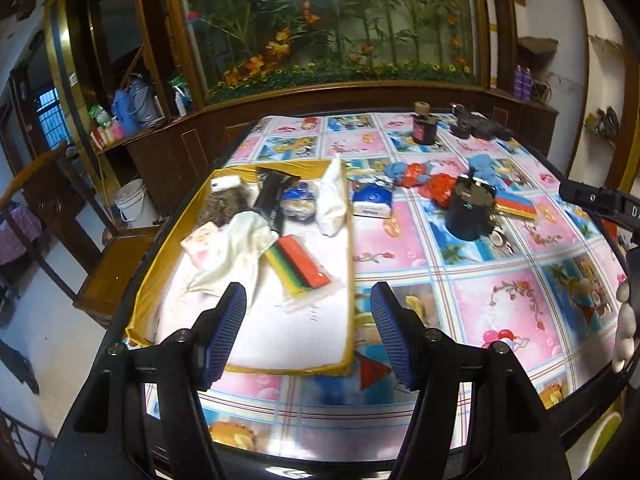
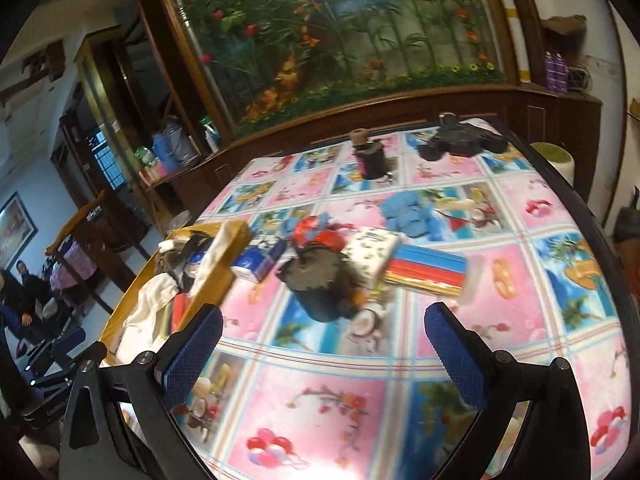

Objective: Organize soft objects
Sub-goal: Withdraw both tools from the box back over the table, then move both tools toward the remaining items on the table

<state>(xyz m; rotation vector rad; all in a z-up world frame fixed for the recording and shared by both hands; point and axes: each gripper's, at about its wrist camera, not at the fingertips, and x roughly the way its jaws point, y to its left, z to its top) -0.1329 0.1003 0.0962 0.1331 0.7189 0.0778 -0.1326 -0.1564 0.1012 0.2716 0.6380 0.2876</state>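
A yellow-rimmed tray [image 1: 144, 300] with a white lining holds several soft things: a white cloth [image 1: 228, 252], a striped pack [image 1: 300, 260], a white pouch [image 1: 332, 200] and a pink pack [image 1: 200, 244]. My left gripper [image 1: 308, 332] hovers open over the tray's near right corner with nothing between its fingers. My right gripper [image 2: 326, 352] stands wide open and empty above the tablecloth. Ahead of it lie a black cup [image 2: 324, 284], a rainbow striped pack [image 2: 428, 270], a patterned tissue pack [image 2: 372, 254], a blue cloth [image 2: 408, 212] and a blue-white pack [image 2: 260, 262].
A dark bottle [image 2: 370, 156] and black gear [image 2: 460, 138] stand at the table's far side. The tray's tall edge [image 2: 220, 256] rises left of the right gripper. A wooden cabinet with a plant display [image 1: 320, 40] lies behind the table. People sit far left [image 2: 20, 292].
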